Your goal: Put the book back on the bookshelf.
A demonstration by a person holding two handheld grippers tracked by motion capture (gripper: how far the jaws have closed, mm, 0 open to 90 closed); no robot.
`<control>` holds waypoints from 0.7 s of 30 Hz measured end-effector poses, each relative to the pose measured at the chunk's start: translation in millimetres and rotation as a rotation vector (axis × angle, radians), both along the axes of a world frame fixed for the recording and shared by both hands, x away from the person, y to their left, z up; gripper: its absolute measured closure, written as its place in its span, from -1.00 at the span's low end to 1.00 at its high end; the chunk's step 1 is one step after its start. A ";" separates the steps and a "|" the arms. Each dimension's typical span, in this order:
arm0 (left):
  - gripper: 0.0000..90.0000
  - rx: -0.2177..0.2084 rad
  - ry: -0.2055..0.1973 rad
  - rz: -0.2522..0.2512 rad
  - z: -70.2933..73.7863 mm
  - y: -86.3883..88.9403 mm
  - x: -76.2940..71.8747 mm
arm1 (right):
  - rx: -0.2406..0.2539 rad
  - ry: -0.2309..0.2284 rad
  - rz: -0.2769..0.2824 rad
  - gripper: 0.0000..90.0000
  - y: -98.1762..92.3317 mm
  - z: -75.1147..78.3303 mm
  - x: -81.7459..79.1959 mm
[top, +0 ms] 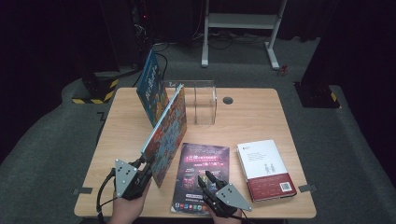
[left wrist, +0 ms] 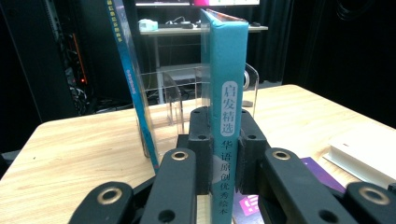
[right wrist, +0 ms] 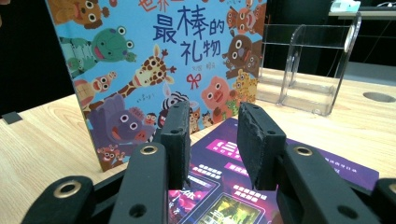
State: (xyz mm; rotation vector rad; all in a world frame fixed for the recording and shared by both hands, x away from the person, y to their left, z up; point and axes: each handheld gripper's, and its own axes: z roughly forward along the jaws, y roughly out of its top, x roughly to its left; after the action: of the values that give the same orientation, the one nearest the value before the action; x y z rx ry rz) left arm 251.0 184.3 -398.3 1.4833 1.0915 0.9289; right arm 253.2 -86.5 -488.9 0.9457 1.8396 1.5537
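Upright picture books point(top: 166, 126) wall off the clear stand point(top: 204, 101)'s left.

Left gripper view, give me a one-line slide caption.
Left tongs clamp the teal spine of an upright picture book, aimed at the clear acrylic rack on the wooden table.

Teal book spine point(left wrist: 228, 88) — "启发精选 华语原创优秀绘本", animal picture-book cover point(right wrist: 154, 65) — "最棒的礼物"

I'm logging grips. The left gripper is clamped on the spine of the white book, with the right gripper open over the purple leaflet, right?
Not the white book: the left gripper view shows the left gripper clamped on the picture book. The right gripper is open over the purple leaflet.
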 end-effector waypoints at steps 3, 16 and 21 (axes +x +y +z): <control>0.77 0.004 0.002 0.000 0.3 0.9 0.4 | 0.003 0.009 -0.002 0.43 -1.3 -0.7 0.7; 0.74 0.018 0.011 -0.013 4.6 5.1 2.9 | 0.005 0.021 -0.001 0.43 -0.9 -2.8 0.1; 0.70 0.025 -0.010 -0.013 10.5 6.2 4.0 | 0.004 0.022 -0.001 0.43 -1.1 -3.1 -0.3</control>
State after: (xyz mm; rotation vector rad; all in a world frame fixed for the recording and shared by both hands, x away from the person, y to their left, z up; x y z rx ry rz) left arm 255.0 190.5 -387.8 1.5032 1.0646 0.9435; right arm 252.9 -87.6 -492.0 0.9697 1.8509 1.5530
